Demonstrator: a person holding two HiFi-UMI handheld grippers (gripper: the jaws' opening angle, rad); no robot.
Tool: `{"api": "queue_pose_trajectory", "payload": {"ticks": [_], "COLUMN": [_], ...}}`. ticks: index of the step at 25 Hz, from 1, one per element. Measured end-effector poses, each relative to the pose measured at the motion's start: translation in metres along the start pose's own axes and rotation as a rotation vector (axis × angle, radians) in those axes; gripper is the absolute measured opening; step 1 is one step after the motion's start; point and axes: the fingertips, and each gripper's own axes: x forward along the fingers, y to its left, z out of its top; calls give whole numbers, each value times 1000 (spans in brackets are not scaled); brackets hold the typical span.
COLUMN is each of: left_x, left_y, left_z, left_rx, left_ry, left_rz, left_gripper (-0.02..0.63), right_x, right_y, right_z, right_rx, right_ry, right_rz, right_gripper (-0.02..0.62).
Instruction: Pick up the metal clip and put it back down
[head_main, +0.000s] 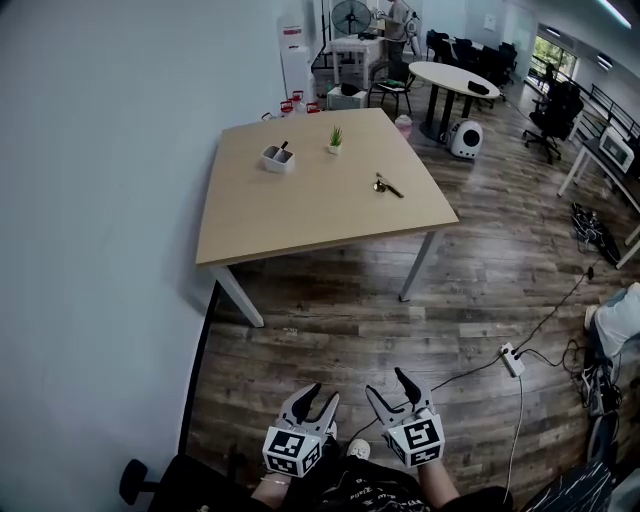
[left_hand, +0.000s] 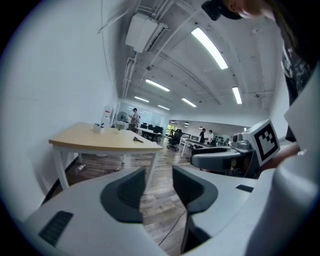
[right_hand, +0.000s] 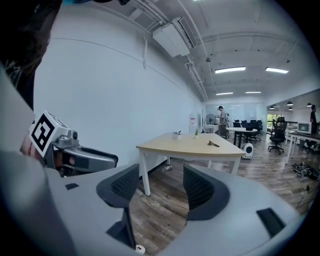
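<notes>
While I am standing back from the table, I am holding my left tongs and my right tongs low, side by side. Both are gaping open, holding nothing. The metal clip is lying on the table, far ahead of them.

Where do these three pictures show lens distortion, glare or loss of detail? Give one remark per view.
Head view: evenly lit, table edges slightly bowed. Left gripper view: strong fisheye, black corners, ceiling light blown out white. Right gripper view: same fisheye circle, the metal clip tiny and lacking detail.
</notes>
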Motion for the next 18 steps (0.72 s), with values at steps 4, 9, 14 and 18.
{"api": "queue_pose_trajectory", "payload": {"ticks": [4,9,14,18], "left_x": [5,17,32,40], "left_y": [10,25,45,57], "left_z": [4,8,8,7], "left_rx": [23,47,52,77], "left_ry": [1,6,26,47], "left_rz": [-17,-54,-116,-165], "left_gripper": [254,264,264,264], "right_x": [2,16,37,48], "right_y": [-9,-20,-20,-15], "right_z": [-2,-6,-8,-2], "right_rx": [-9,7,-6,9], "right_ry": [12,37,56,47], "right_rz": [-43,-118,-158,-174], "right_gripper": [296,302,302,302]}}
